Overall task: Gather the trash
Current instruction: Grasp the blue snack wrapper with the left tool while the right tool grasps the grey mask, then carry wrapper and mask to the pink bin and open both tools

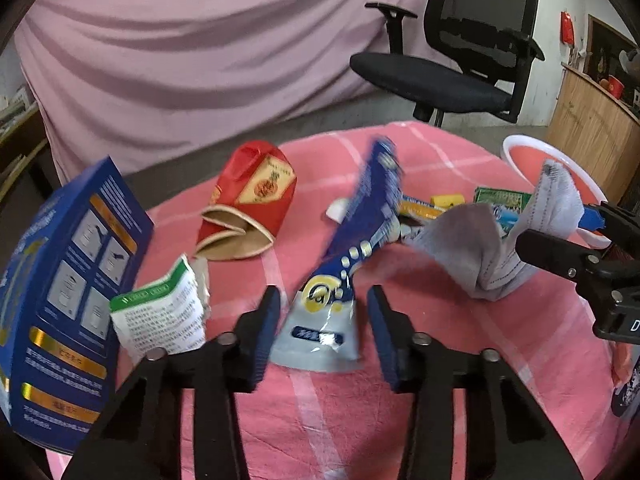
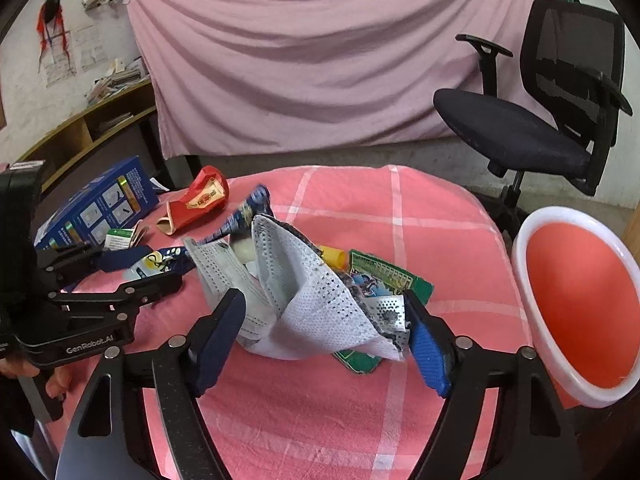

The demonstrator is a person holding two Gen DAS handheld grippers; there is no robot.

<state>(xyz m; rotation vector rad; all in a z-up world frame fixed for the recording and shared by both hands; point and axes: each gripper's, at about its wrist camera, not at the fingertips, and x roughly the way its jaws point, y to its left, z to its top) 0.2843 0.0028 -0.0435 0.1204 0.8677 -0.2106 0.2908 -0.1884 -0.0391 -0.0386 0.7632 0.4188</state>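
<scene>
While both tongs gape, left tongs (image 1: 322,320) straddle a limp wrapper (image 1: 352,248), right tongs (image 2: 324,332) a soft mask (image 2: 304,300): pinch mid-fold.

wrapper (image 1: 320,320): glossy foil | mask (image 2: 316,304): matt perforated cloth | basin (image 2: 532,344): smooth plastic | tablecloth (image 2: 440,232): woven

Both views are evenly lit by soft, diffuse light with no strong glare. Shadows under the litter on the tabletop (image 2: 400,240) are faint. Fisheye distortion bends straight lines and leaves dark vignetted corners. In the left wrist view the blue wrapper (image 1: 372,200) is smeared by motion blur; the blue box (image 1: 68,280) near the edge is soft.
</scene>
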